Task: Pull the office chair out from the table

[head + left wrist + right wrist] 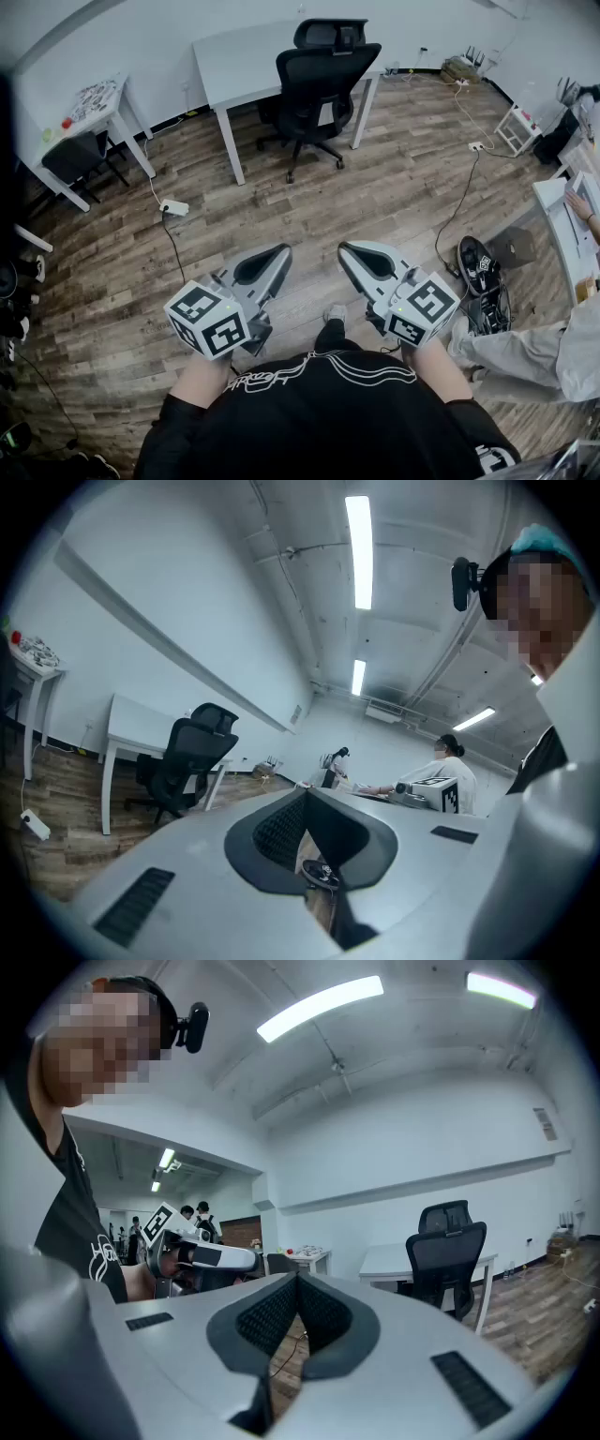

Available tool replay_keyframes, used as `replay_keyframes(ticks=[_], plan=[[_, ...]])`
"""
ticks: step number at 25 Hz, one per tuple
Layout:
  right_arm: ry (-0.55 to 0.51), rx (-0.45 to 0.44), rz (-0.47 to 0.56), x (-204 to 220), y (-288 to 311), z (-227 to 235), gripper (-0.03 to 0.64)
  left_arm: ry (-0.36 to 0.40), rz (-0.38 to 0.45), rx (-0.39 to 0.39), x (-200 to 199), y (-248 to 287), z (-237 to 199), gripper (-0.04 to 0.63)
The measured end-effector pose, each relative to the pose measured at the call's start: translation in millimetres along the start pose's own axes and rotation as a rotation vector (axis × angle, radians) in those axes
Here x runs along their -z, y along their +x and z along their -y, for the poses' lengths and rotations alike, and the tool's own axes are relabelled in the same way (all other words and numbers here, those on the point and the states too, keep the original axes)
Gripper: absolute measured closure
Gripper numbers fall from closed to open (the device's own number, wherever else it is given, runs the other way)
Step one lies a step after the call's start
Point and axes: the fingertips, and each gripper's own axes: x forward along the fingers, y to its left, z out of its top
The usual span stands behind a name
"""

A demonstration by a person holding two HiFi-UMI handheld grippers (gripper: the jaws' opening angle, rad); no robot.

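Head view: my left hand-held gripper (pixel 284 251) and right hand-held gripper (pixel 344 248), both closed on nothing, sit well apart from the office chair (pixel 323 80) tucked at the front edge of the counter (pixel 239 58); arriving with jaws unopened, I would likely push it further under.

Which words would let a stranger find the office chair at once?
Find the large white table by the far wall. The office chair stands at it: black, high-backed, with a headrest, unlike the low dark chair at the small left table.
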Motion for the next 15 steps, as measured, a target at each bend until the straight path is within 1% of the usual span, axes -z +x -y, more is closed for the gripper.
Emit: replay_keyframes(ticks=[8, 11, 15], plan=[[0.025, -0.006, 0.006, 0.3, 10.6, 40.0, 0.581, 0.037, -0.012, -0.034, -3.2, 32.0, -18.7, 0.589], [0.056, -0.009, 0.015, 0.9, 17.8, 64.6, 0.581, 0.02, -0.02, -0.037, -6.2, 51.8, -30.1, 0.589], [0.089, -0.004, 0.008, 1.9, 27.4, 108.3, 0.581, -0.028, -0.027, -0.028, -12.8, 90.5, -47.2, 0.589]])
